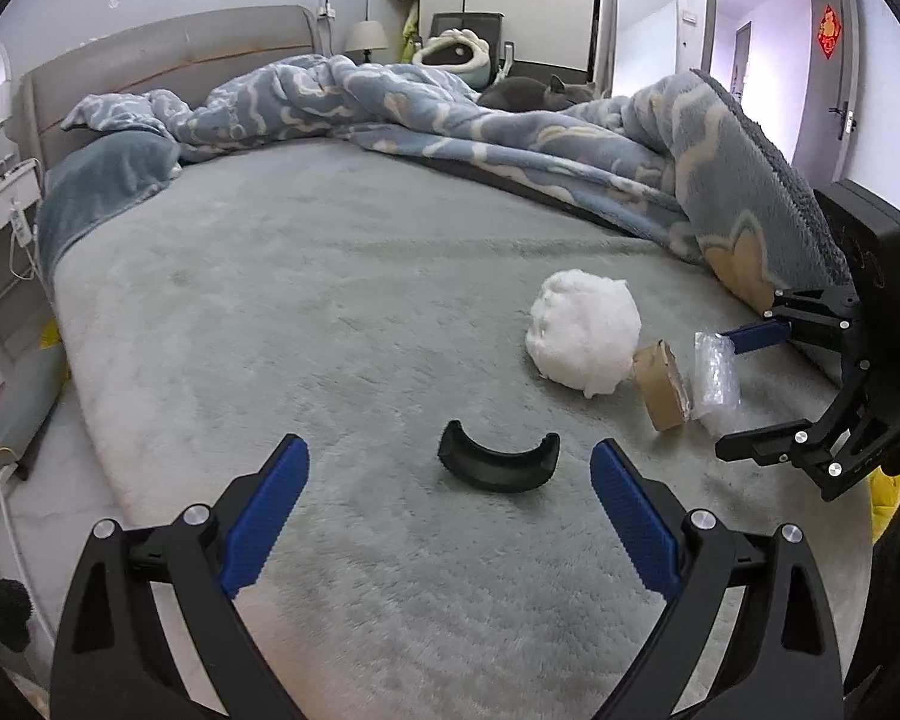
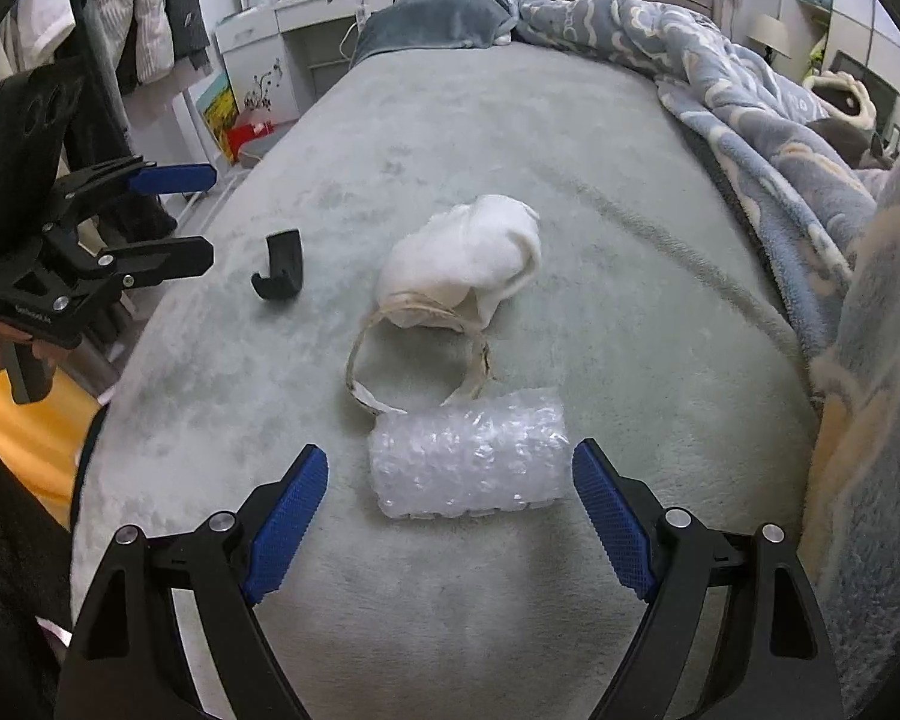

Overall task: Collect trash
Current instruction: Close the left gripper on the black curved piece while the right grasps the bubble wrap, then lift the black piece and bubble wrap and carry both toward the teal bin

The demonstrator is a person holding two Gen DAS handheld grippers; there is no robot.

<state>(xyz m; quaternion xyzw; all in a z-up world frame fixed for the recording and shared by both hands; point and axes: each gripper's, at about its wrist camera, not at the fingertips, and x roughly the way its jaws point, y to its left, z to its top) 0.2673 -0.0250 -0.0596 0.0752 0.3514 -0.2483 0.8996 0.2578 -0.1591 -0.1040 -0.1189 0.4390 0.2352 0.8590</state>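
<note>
Bed (image 1: 330, 312): black clip (image 1: 498, 463), white wad (image 1: 583, 333), tape ring (image 2: 417, 360), bubble wrap (image 2: 471, 459); left gripper (image 1: 450, 510) and right gripper (image 2: 450, 507) spread, empty.

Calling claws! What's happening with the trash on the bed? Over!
Left claw open, lined up on black curved piece. Right claw open, bubble wrap roll between its fingers, not gripped. Nothing in the way.

Grey bed (image 1: 306, 300), blue patterned blanket (image 1: 510, 138) bunched along far side, grey cat (image 1: 531, 93) lying beyond it. Bedside lamp (image 1: 366, 39), white dresser (image 2: 318, 18), hanging clothes (image 2: 144, 12), open door (image 1: 828, 72).
</note>
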